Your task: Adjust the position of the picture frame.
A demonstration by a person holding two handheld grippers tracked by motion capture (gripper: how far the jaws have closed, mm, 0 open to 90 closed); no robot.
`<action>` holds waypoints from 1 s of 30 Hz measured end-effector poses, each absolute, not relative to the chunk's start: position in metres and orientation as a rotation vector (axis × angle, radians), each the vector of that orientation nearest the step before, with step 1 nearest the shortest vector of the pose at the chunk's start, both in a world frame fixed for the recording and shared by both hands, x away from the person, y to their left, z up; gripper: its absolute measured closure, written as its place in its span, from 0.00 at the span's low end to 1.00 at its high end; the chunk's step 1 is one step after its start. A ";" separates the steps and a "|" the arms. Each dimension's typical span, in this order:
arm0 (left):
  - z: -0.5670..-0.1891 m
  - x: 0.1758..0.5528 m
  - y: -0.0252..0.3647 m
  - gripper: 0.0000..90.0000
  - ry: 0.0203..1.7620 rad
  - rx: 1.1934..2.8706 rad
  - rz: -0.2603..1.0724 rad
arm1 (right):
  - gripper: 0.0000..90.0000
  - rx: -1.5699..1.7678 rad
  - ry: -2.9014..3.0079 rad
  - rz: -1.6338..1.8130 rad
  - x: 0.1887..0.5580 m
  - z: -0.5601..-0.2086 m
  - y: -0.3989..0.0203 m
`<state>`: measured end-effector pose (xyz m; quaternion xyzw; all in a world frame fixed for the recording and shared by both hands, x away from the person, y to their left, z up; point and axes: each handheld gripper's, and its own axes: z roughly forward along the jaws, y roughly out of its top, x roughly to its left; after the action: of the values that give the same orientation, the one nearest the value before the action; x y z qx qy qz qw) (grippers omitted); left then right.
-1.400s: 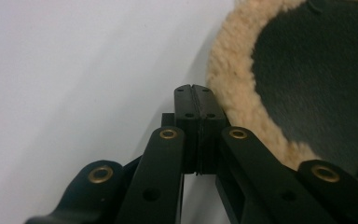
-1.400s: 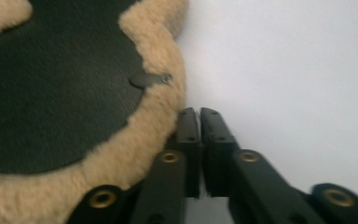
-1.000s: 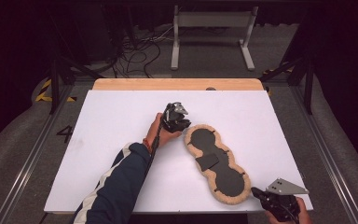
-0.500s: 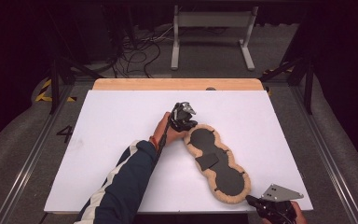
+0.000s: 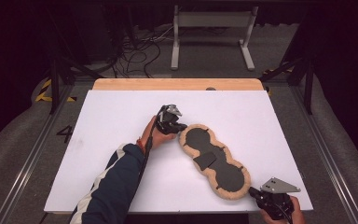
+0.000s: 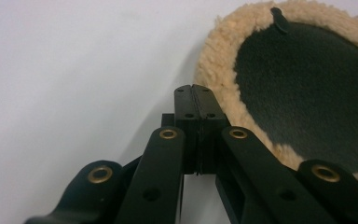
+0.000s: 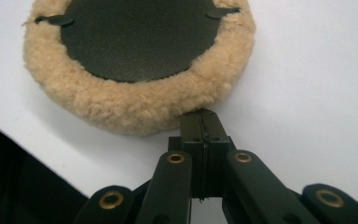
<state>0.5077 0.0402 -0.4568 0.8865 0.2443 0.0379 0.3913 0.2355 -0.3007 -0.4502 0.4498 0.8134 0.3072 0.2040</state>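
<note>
A peanut-shaped pad [image 5: 223, 175] with a tan fleece rim and a dark inner face lies slantwise on the white table [image 5: 116, 135]. A small dark flap [image 5: 205, 159] sits at its waist. My left gripper [image 5: 182, 128] is at the pad's far left end. In the left gripper view its jaws [image 6: 196, 91] are pressed together beside the fleece rim [image 6: 214, 60], with nothing between them. My right gripper [image 5: 252, 191] is at the pad's near right end. In the right gripper view it is shut [image 7: 204, 116], its tips touching the fleece [image 7: 135, 105].
The table's front edge [image 7: 37, 154] runs just below the pad's near end and the right gripper. A wooden strip [image 5: 177, 84] borders the far side. Metal rails [image 5: 32, 154] flank the table. Cables [image 5: 130, 51] and a white stand [image 5: 209, 32] lie beyond.
The left gripper moved toward the far right, then came back toward the left and nearer, ending at the pad's far end. The pad and right gripper have barely moved.
</note>
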 end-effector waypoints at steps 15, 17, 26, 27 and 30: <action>-0.463 0.486 0.082 1.00 0.645 2.220 0.060 | 1.00 1.295 2.235 0.876 0.259 -0.451 -0.295; -0.462 0.483 0.089 0.94 0.658 2.220 0.110 | 1.00 1.288 2.244 0.896 0.264 -0.452 -0.293; -0.444 0.497 0.083 0.91 0.692 2.132 0.306 | 1.00 1.275 2.238 0.909 0.275 -0.453 -0.288; -0.442 0.500 0.079 0.91 0.706 2.122 0.306 | 1.00 1.272 2.242 0.898 0.275 -0.452 -0.287; -0.440 0.507 0.068 0.89 0.697 2.142 0.323 | 1.00 1.255 2.248 0.901 0.273 -0.448 -0.287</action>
<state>0.5075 0.0680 -0.4396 0.8545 0.2779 0.1289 0.4194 0.2726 -0.2869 -0.4478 0.4502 0.8065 0.3233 0.2056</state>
